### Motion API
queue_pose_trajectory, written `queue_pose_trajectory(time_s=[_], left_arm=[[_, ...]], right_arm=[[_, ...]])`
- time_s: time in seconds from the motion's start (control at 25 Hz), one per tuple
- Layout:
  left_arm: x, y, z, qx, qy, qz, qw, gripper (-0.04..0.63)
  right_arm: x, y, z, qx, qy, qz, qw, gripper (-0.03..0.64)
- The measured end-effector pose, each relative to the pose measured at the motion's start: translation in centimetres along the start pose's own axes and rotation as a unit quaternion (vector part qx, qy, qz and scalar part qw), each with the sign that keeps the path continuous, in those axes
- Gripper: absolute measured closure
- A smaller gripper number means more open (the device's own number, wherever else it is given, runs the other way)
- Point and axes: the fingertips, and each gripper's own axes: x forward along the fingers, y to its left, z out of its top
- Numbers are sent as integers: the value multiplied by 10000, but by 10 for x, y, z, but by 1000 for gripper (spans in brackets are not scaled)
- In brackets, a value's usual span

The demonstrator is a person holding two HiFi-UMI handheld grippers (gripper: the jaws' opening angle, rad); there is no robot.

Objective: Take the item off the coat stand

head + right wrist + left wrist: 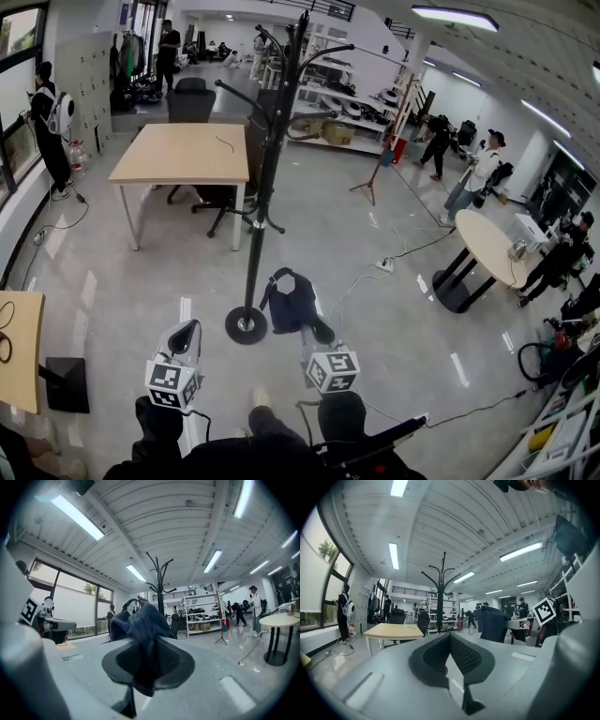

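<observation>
- Dark blue fabric makes up the item (292, 305), which is gripped at its near edge by the right claw (319, 334); it is seen just right of the round base of the black coat stand (267, 178), above the grey floor (141, 281) and clear of the stand's hooks.
- In the right gripper view, the right claw (149, 660) is shown clenched on the item (140, 620), with the cloth bunched between the pads and spilling over the top of them; the coat stand (160, 588) is seen upright behind it.
- The left claw (186, 330) is held to the near left of the coat stand's base, apart from the item.
- In the left gripper view, the left claw (449, 656) is shown clenched, tips together, with nothing caught between the pads; the coat stand (440, 592) is seen straight ahead and the item (492, 623) to the right of it.
- The hooks at the top of the coat stand are seen bare.
- A pale wooden tabletop (183, 152) is placed behind the coat stand and to its left, with a black office chair (190, 98) beyond it.
- A round table (492, 244) is found well to the right of the coat stand, and shelving (342, 112) behind it to the right.
- Several people are seen standing farther off around the room.
</observation>
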Motion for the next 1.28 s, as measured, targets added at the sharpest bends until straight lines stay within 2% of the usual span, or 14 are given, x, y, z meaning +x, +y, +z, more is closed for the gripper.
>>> queue_pose_trajectory(time_s=[0.52,1.28], left_arm=[[-9,4,-3,3,26,32,10000,594],[-16,-7,3,75,-23,15,10000,594]], right_arm=[[-29,22,16,-194,-272,-22,9994,568],[-60,24,20,-81,-421,-41,9991,569]])
